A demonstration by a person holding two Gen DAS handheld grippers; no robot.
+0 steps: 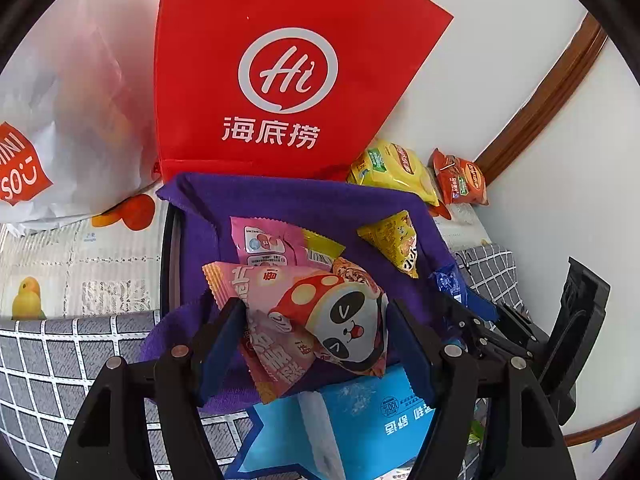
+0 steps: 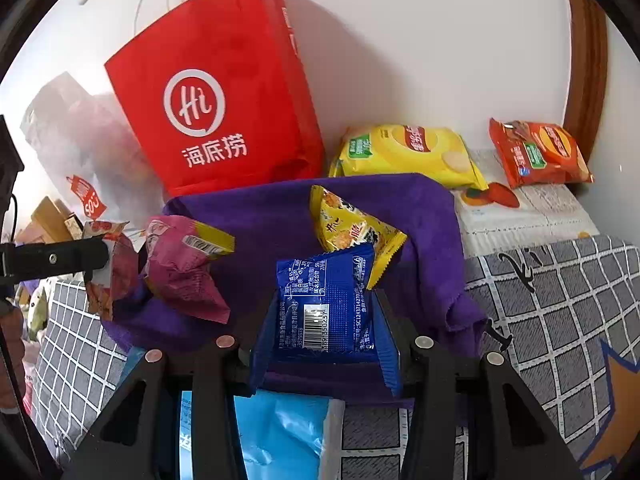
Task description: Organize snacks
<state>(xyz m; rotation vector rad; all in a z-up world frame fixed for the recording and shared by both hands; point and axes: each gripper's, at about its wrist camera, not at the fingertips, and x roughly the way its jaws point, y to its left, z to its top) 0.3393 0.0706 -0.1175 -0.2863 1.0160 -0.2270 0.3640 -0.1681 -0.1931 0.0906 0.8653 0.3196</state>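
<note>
**Here, each gripper has a snack over the purple-lined tray**

In the left wrist view, the left gripper (image 1: 316, 320) has its jaws clamped on two packets at once, a panda-faced snack packet (image 1: 344, 320) and a pink packet (image 1: 268, 344) under it, in the lower centre of the frame. Behind them, a second pink packet (image 1: 266, 240) and a yellow triangular packet (image 1: 396, 242) lie on the purple cloth (image 1: 288, 200) that lines the tray.

In the right wrist view, the right gripper (image 2: 324, 320) is closed on a blue packet (image 2: 326, 304), held barcode up at lower centre, just in front of the yellow triangular packet.

A red bag (image 2: 216, 92) leans on the wall at upper left of that frame. A yellow chip bag (image 2: 408, 152) and an orange chip bag (image 2: 540, 152) lie at the upper right. A light blue tissue pack (image 2: 280, 436) lies at the bottom edge, on a grey checked sheet (image 2: 560, 320).
</note>
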